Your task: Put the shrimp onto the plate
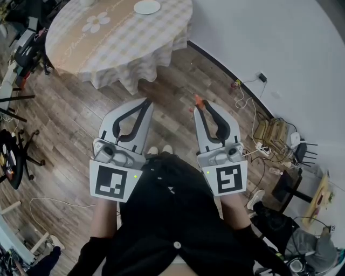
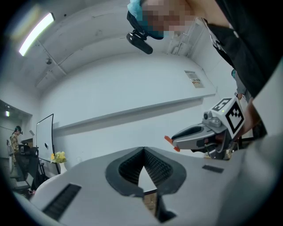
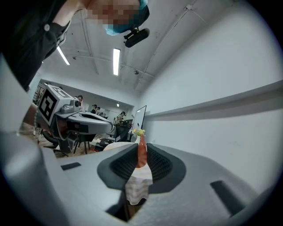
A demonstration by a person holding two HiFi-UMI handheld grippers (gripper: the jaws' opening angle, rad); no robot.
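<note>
Shrimp (image 3: 141, 153) is clamped upright between the jaws of the right gripper (image 1: 199, 105), its orange end poking just past the tips. The right gripper view shows the ribbed pads pressing it from both sides at mid-body. In the head view it is a small orange speck at the gripper's 12 o'clock end, held over bare wood floor (image 1: 172, 108).

The left gripper (image 1: 146, 102) is clenched on nothing, its tips meeting with only a small gap behind them.

The plate (image 1: 147, 7) lies on the round table (image 1: 108, 43), up at 12 o'clock in the head view and well apart from both grippers.

The shrimp looks small and very light, so weight should be no trouble. Slip seems the greater risk: the body is narrow, smooth and tapering, and could twist or squirt out if squeezed near an end. I cannot tell whether it is soft or rigid. The present mid-body hold across the narrow side looks like the sound one; a gentle, steady squeeze should do until it is low over the plate
</note>
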